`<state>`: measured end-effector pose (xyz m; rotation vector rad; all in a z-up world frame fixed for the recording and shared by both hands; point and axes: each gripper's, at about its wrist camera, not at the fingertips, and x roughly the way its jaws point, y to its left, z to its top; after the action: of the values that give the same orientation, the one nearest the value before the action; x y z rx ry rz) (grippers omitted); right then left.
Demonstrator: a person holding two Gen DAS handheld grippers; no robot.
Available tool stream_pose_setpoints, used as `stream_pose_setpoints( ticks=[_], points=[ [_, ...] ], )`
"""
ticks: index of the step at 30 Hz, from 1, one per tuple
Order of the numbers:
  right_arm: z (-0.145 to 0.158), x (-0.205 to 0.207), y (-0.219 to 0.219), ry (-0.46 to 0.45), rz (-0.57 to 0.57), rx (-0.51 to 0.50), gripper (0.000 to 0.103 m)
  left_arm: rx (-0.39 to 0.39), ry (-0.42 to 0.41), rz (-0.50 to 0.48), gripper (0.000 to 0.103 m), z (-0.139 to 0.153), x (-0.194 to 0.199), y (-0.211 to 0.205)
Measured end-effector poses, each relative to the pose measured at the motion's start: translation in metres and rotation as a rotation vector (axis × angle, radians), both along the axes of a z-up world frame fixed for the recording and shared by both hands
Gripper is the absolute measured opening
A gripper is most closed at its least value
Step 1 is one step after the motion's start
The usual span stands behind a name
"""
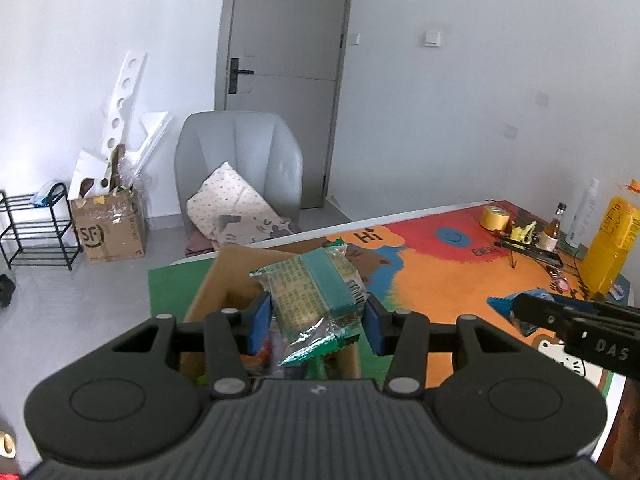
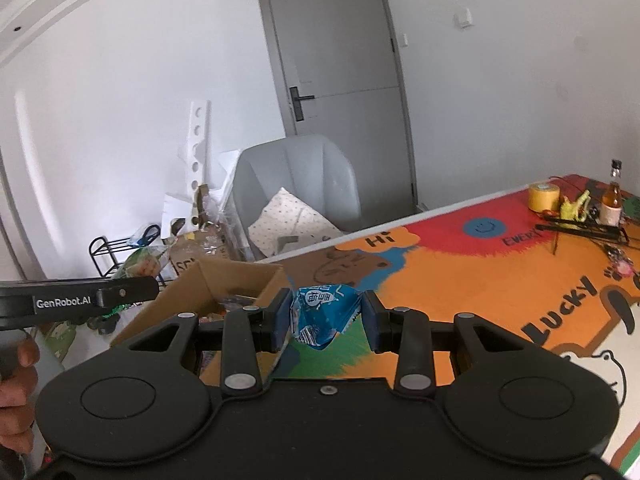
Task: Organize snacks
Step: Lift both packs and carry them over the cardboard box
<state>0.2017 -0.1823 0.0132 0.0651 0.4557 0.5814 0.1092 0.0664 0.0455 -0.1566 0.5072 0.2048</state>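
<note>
The table [image 1: 452, 264], covered by a bright cartoon mat, served as the reference for this inspection. An open cardboard box [image 1: 236, 276] stood on the table at its near left end, with snack packs visible inside.

Left gripper [image 1: 316, 316]: jaws partly closed and clamped on a green snack packet [image 1: 316, 292], blue pads pressed against both sides. The packet was held in the air above the box, clear of the table.

Right gripper [image 2: 326, 320]: jaws narrower, clamped on a blue snack packet [image 2: 324, 314], crumpled between the pads and held over the table's near edge, just right of the box.

The left wrist view alone showed a tall yellow bag [image 1: 610, 248] at the table's far right end and a printed carton [image 1: 110, 228] on the floor left of the table. The right wrist view alone showed a hand [image 2: 18, 392] gripping the left tool's handle, and the word LUCKY on the mat.

Both views showed a grey armchair [image 1: 240, 160] with a cushion beyond the table, a grey door [image 1: 288, 60] behind it, a black wire rack [image 1: 36, 224], and a yellow tape roll [image 1: 494, 216] and small bottle [image 1: 554, 226] at the table's far end.

Each gripper body blocked the near table surface.
</note>
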Motion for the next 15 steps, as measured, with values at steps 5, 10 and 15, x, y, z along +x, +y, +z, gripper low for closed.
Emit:
stream_pose_setpoints(
  ticks=[5,10,15],
  points=[
    [0.004,-0.001,0.012,-0.004,0.028,0.002,0.035,-0.005,0.007,0.021,0.047,0.001,-0.004,0.018],
    [0.007,0.002,0.029,0.0,0.05,0.004,0.035,-0.012,0.014,0.033,0.047,0.001,-0.002,0.035],
    [0.008,0.007,0.05,0.003,0.08,-0.007,0.035,-0.016,0.019,0.018,0.047,-0.002,0.005,0.047]
  ],
)
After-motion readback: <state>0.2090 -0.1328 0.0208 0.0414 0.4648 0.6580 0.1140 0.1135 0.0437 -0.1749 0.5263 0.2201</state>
